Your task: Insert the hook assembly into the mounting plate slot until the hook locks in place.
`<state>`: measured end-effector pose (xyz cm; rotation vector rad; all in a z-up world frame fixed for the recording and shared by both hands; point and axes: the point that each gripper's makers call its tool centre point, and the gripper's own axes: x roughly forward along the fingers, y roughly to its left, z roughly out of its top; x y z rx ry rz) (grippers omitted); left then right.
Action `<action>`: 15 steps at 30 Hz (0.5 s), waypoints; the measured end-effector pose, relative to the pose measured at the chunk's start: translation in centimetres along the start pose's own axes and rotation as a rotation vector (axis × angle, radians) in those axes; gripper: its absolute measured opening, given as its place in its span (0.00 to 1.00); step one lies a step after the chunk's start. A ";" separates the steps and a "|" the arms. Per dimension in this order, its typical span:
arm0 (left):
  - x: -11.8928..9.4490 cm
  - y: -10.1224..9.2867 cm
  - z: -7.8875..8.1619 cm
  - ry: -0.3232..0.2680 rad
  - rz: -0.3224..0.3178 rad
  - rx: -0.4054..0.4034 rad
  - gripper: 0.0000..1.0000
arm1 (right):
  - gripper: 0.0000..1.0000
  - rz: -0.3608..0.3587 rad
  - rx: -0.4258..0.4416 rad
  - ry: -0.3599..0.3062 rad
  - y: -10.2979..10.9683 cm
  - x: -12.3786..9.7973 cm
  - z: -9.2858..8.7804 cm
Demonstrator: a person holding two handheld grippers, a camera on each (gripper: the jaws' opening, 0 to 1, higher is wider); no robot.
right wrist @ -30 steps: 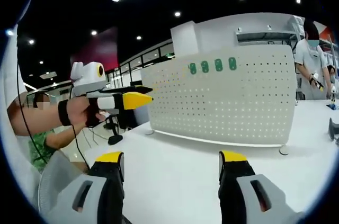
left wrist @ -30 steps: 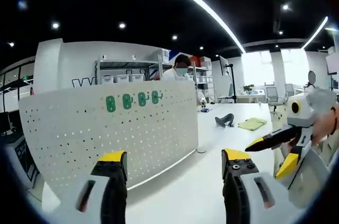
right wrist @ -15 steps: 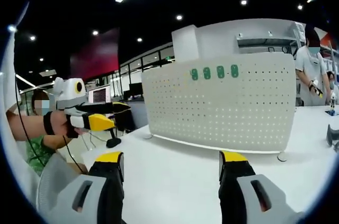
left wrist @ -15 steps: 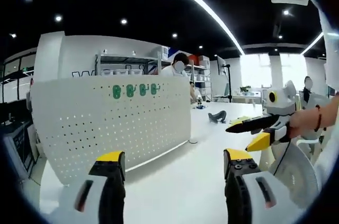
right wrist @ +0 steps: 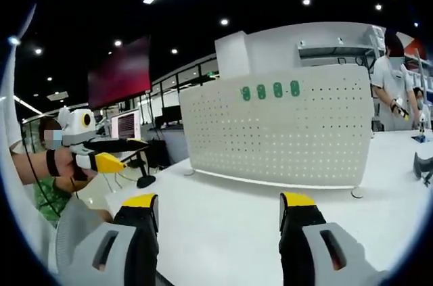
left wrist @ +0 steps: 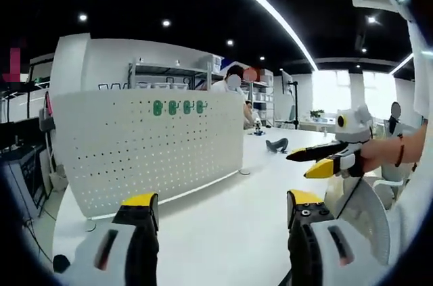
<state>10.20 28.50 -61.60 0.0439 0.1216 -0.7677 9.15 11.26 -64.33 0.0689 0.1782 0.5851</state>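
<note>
White perforated mounting plate (left wrist: 149, 147) (right wrist: 281, 134), upright on the white desk (left wrist: 223, 225) (right wrist: 223, 222), with four green hooks (left wrist: 178, 107) (right wrist: 270, 90) in a row near its top edge. Left tool (left wrist: 218, 206) released, nothing between its jaws, plate at its 11 o'clock; right tool (right wrist: 218, 203) likewise spread and unladen, plate at 12 o'clock. A grey object (left wrist: 277, 144) lies on the desk well beyond the plate.

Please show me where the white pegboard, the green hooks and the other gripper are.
white pegboard (left wrist: 145, 151), left gripper view, perforated front face.
green hooks (right wrist: 270, 90), right gripper view, row's middle.
right gripper (left wrist: 304, 161), left gripper view, between its fingertips.

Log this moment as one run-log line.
left gripper: open, empty | right gripper: open, empty | pegboard: upright on table | green hooks: four, top row
</note>
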 end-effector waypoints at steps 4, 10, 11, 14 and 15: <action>-0.2 0.1 -0.1 0.013 0.004 0.021 0.80 | 0.74 -0.006 0.005 0.001 -0.1 0.2 -0.2; -0.5 0.2 -0.5 0.012 0.005 0.008 0.80 | 0.74 -0.017 0.016 -0.001 -0.2 0.4 -0.5; -0.6 0.2 -0.5 0.014 0.003 0.010 0.80 | 0.74 -0.018 0.018 -0.005 -0.2 0.4 -0.5; -0.5 0.5 -0.6 0.009 0.008 0.003 0.79 | 0.74 -0.012 0.019 -0.001 0.1 0.8 -0.6; -0.5 0.7 -0.7 0.014 0.016 -0.001 0.79 | 0.74 -0.008 0.016 0.004 0.1 0.8 -0.7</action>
